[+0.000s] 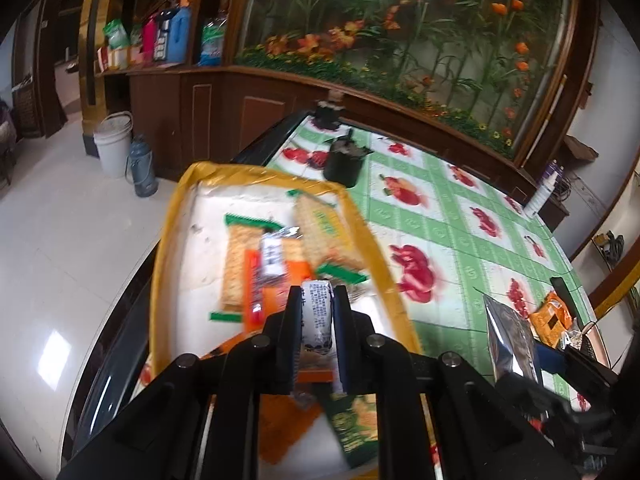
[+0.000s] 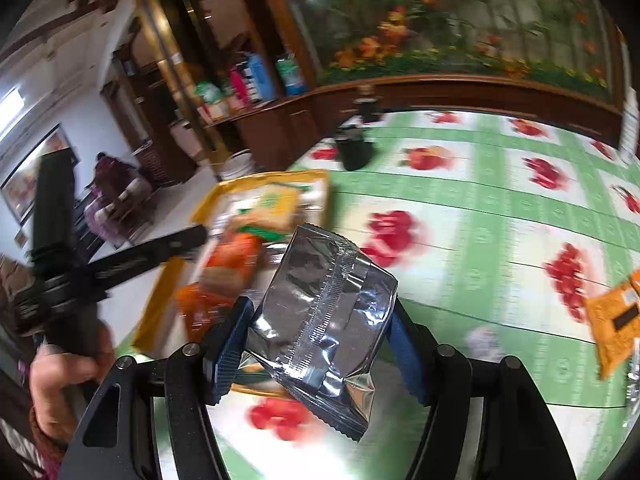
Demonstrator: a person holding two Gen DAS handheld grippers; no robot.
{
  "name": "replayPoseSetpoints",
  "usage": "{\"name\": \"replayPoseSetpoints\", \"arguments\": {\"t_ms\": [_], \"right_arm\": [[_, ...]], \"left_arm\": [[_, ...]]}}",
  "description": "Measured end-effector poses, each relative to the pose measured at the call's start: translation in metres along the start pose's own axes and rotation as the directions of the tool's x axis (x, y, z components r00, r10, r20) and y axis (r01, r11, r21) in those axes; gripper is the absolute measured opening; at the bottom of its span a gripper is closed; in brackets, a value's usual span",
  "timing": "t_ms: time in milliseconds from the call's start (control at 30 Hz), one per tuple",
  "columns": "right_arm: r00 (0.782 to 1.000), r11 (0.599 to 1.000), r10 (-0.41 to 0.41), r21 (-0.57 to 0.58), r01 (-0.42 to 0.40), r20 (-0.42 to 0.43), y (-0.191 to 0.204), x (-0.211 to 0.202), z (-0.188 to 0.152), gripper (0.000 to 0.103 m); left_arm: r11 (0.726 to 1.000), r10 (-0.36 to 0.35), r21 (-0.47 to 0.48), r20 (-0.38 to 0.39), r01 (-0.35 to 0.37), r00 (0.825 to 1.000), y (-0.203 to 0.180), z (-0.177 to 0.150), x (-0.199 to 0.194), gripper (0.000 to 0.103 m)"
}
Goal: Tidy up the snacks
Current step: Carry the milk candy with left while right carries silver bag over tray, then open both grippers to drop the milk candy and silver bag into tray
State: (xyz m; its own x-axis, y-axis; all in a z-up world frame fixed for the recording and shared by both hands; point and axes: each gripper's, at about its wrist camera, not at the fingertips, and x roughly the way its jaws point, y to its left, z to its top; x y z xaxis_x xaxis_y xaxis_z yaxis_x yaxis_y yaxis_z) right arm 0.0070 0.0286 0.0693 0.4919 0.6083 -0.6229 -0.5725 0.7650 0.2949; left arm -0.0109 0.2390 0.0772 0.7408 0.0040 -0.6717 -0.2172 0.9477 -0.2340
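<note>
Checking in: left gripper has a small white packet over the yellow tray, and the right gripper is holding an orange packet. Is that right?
Not quite. The right gripper holds a silver foil packet, as the right wrist view shows; an orange packet lies on the table. The left gripper does hold a small white packet over the yellow tray.

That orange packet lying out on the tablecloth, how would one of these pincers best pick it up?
The orange packet lies flat on the tablecloth, apart from the yellow-rimmed tray. Coming from above, fingers straddling its narrower width, probably suits best: it is flat and soft, so pinching across the middle should bunch it into the pads. Both grippers are currently full.
</note>
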Motion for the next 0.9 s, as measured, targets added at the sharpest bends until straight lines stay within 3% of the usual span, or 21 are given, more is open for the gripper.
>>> {"name": "replayPoseSetpoints", "arguments": {"t_ms": [267, 767, 867, 900], "right_arm": [[0.997, 0.993, 0.059, -0.102, -0.064, -0.046, 0.058, 0.038, -0.005, 0.071], [0.995, 0.969, -0.016, -0.246, -0.009, -0.1, 0.085, 0.081, -0.031, 0.072], [0.995, 0.966, -0.03, -0.259, 0.005, -0.095, 0.087, 0.084, -0.033, 0.073], [0.995, 0.966, -0.03, -0.258, 0.005, -0.091, 0.087, 0.083, -0.033, 0.073]], "left_arm": [[1.0, 0.019, 0.004, -0.044, -0.018, 0.999, 0.02, -0.012, 0.01, 0.014], [1.0, 0.003, 0.016, -0.067, -0.002, 0.998, 0.031, -0.02, 0.016, 0.015], [1.0, 0.005, 0.008, -0.069, -0.004, 0.998, 0.033, -0.02, 0.016, 0.025], [1.0, 0.004, 0.004, -0.067, -0.004, 0.998, 0.034, -0.02, 0.015, 0.033]]}}
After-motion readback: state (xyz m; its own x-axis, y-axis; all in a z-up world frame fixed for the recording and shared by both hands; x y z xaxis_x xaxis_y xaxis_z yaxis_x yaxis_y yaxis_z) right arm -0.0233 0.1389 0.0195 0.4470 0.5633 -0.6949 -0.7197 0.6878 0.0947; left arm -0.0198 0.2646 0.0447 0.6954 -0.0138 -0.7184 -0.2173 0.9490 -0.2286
